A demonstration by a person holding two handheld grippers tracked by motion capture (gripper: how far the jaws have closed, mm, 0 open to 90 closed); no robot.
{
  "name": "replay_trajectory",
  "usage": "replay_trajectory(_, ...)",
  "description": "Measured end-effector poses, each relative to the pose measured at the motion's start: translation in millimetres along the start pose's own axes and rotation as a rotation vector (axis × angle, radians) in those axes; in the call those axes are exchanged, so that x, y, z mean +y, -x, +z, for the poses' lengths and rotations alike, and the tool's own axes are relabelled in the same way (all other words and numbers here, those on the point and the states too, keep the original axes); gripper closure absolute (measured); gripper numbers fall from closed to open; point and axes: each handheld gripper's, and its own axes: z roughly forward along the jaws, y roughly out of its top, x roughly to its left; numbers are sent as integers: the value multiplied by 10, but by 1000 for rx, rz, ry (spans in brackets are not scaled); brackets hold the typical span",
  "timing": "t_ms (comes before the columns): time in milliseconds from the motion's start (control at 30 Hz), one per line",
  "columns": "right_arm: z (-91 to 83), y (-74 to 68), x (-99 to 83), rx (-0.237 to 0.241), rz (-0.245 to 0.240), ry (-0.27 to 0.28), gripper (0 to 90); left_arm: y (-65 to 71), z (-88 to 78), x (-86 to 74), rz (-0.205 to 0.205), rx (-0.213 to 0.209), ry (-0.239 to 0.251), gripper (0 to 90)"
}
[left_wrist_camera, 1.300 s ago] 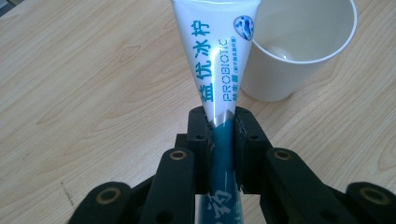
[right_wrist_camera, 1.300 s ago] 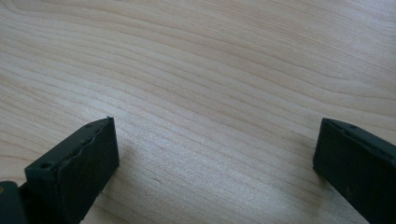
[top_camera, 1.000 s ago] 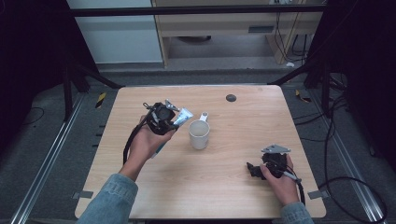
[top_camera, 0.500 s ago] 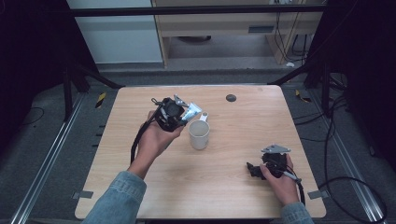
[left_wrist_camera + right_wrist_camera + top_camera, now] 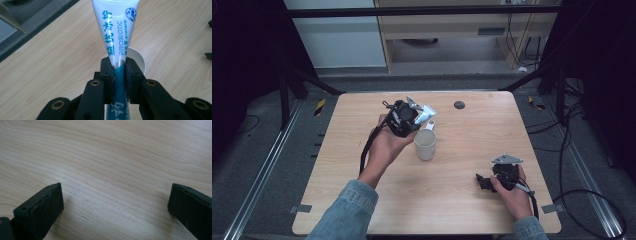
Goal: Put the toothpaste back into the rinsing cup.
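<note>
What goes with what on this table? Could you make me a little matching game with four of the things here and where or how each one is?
Things:
1. toothpaste tube
2. white mug
3. right gripper
4. small dark disc

States or places:
A. standing upright near the middle of the table
B. lying alone near the far edge of the table
C. pinched between two black fingers, above the mug
D. resting low by the near right side, fingers wide apart with nothing between them

Pairs: 1-C, 2-A, 3-D, 4-B
</note>
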Motion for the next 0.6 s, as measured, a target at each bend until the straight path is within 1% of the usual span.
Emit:
replay_trajectory(100,0,1,0,0,-1,0,4,7,-11,31,6,1,2,785)
replay_trajectory(133,0,0,0,0,0,0,4,22,-15,71,1,4,18,785)
replay_trajectory(200,0,0,0,1,1,0,4,28,-21,93,4,5,19,785)
replay_trajectory(267,0,0,0,0,0,0,4,55,-25,150,-1,1,37,785)
replay_trajectory(367,1,5,-2,-1,-10,-2,4,70,-31,186,8,0,36,785)
replay_trajectory(433,1,2,-1,-1,-4,0,4,89,-41,233,11,8,45,785)
replay_trajectory(567,2,3,-1,-1,-5,0,4,104,-41,276,11,6,52,785)
replay_trajectory(600,-1,0,0,1,2,0,4,112,-40,288,12,6,55,785)
